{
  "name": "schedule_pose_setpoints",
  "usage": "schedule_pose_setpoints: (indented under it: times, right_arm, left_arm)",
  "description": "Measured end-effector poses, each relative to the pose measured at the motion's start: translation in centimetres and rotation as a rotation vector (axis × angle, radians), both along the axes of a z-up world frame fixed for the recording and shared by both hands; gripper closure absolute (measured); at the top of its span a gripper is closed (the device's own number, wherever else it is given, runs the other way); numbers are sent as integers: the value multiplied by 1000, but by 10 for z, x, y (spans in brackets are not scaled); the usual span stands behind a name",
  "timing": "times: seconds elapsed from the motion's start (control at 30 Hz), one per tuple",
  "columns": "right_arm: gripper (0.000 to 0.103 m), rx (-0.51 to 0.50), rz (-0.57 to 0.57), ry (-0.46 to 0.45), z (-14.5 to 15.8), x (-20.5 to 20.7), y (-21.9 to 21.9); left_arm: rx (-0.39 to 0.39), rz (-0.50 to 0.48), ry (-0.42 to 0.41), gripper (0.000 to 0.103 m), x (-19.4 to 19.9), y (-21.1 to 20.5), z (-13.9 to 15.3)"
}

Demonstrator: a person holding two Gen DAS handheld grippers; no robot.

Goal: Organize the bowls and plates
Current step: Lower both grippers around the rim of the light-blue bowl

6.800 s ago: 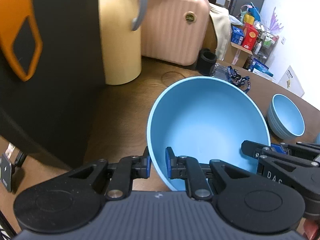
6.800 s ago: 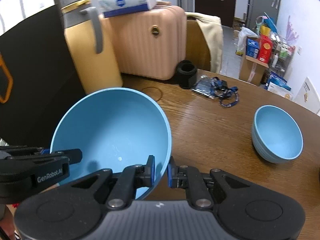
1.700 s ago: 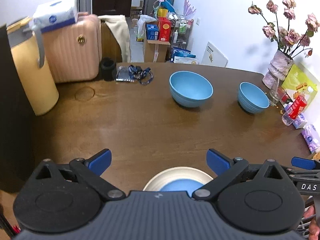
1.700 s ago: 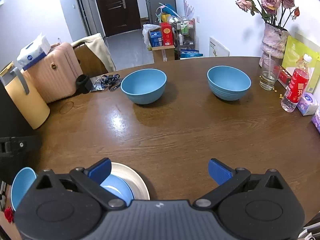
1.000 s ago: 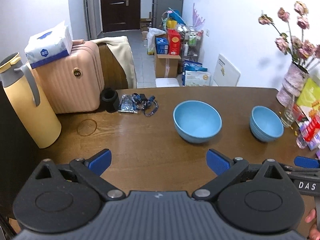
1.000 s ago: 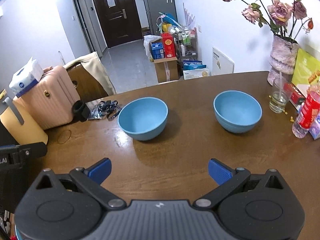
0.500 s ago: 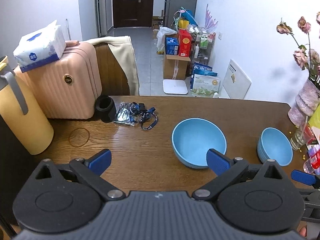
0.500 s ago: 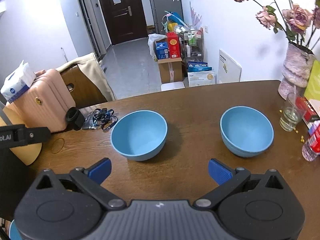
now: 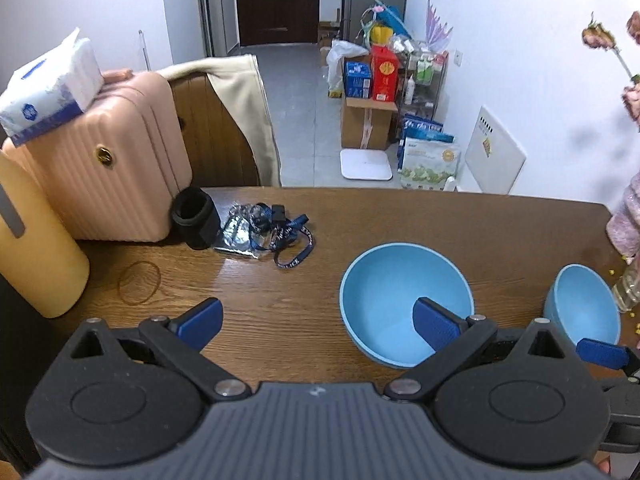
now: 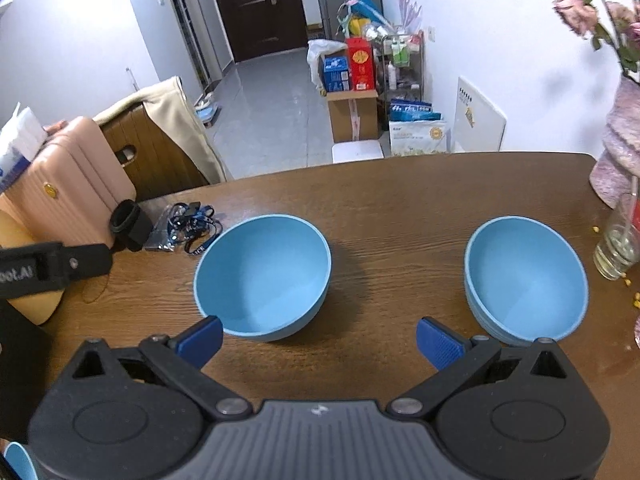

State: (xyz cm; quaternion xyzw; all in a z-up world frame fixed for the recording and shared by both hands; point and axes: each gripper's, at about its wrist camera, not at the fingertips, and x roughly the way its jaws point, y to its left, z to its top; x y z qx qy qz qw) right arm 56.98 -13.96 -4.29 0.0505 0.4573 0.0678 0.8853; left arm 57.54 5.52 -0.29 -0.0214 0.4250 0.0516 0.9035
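Two light blue bowls stand upright on the brown wooden table [image 10: 400, 208]. The larger bowl [image 10: 262, 276] [image 9: 400, 296] sits mid-table; the ridged bowl [image 10: 524, 276] [image 9: 582, 304] sits to its right. My left gripper [image 9: 318, 318] is open and empty, its right finger overlapping the larger bowl's near rim in the view. My right gripper [image 10: 320, 336] hangs open and empty above the table, just short of the gap between the two bowls. A sliver of another blue bowl [image 10: 14, 460] shows at the right wrist view's bottom left corner.
A pink suitcase [image 9: 108, 160] with a tissue pack [image 9: 48, 80], a yellow jug [image 9: 36, 252], a black cup [image 9: 196, 216] and a blue lanyard [image 9: 276, 236] crowd the table's left. A glass [image 10: 620, 244] and pink vase [image 10: 620, 152] stand far right.
Both grippers have moved forward over the table toward the two bowls, which now look larger and nearer. Both stay open and empty.
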Motion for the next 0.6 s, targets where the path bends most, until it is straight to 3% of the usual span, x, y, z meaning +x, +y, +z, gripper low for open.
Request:
schedule_pose_setpoints:
  times: [0.6]
  right_arm:
    - [2, -30, 90, 76, -57, 82, -1]
  left_arm:
    - [-51, 169, 138, 0, 66, 2, -76]
